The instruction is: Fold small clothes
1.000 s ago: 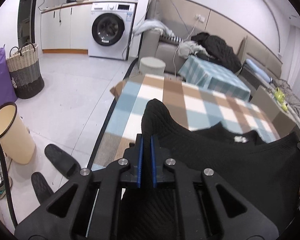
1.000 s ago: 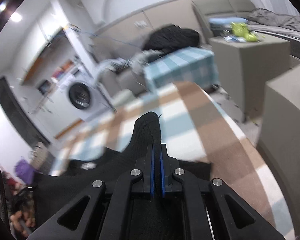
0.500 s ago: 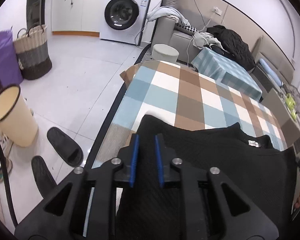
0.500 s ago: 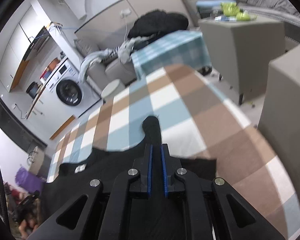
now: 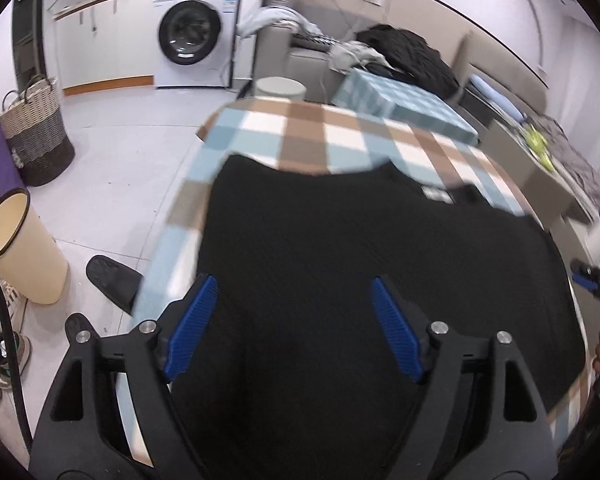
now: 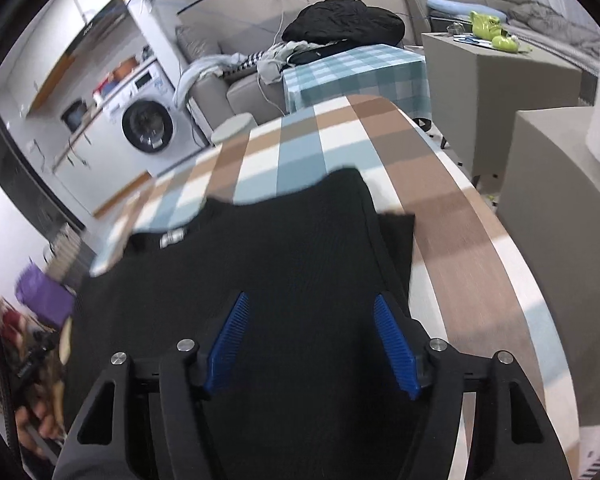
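Home, open-plan living room plus laundry corner. Evidence: front-load washing machine point(image 5: 194, 36) under a counter, woven laundry basket point(image 5: 36, 136), grey sofa point(image 6: 240, 88) piled with clothes, slippers point(image 5: 112, 280) on tiled floor, checked cloth on the table point(image 5: 340, 136).

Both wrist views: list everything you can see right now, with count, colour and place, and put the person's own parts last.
Garment: one, black knit, flat on the checked tablecloth.
Tablecloth: one, brown, blue and white check, over the table.
Washing machine: one, white, far wall.
Laundry basket: one, beige and grey, floor left.
Bin: one, cream, floor left.
Slippers: two, black, beside the table.
Second table: one, teal check cover, behind.
Dark clothes pile: one, on sofa.
Left gripper: fingers opening, above the garment.
Right gripper: fingers opening, above the garment.
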Available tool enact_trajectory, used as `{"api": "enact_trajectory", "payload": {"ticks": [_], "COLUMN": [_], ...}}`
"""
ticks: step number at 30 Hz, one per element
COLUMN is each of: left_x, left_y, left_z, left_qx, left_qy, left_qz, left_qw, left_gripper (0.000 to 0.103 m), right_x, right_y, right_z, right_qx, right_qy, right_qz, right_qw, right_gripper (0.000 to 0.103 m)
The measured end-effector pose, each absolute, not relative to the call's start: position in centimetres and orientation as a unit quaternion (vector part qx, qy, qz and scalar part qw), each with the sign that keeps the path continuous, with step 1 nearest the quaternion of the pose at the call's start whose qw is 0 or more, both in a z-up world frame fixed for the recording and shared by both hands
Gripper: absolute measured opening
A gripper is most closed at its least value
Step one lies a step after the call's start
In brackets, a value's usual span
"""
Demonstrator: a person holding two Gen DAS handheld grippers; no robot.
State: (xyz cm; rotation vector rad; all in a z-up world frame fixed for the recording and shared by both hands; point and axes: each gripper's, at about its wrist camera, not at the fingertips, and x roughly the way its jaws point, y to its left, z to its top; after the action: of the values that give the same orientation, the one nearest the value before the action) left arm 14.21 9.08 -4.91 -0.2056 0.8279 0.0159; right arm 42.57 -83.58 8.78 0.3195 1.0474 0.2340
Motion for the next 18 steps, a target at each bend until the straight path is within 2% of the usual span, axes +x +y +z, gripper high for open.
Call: {"api": "enact_trajectory", "payload": {"ticks": [8,14,18], "left_x": [9.1,7.4,6.7], "left_y": [3.7,2.5,3.2], "left_z": [-7.6,-8.5,-8.8], "left_qx": [-0.054,-0.008,-0.011], "left_qy": [0.435,0.448,0.453], "left_qz": [-0.025,-0.03,-0.026], "left_qw": [0.899,0.893,0.891], "left_gripper": [0.079,0.079,0.08], "right_x": [38.0,36.0,34.7], "right_y": [-79.0,-75.1,-75.9], "right_z": [7.3,6.2,5.9], "right_qx": [0.087,0.008,-0.004], "right_qy": [0.521,0.522,0.519], "right_qz": [0.173,0.195,0.177], "right_qw": [0.831,0.83,0.836], "right_gripper": [0.067,0.068,0.068]}}
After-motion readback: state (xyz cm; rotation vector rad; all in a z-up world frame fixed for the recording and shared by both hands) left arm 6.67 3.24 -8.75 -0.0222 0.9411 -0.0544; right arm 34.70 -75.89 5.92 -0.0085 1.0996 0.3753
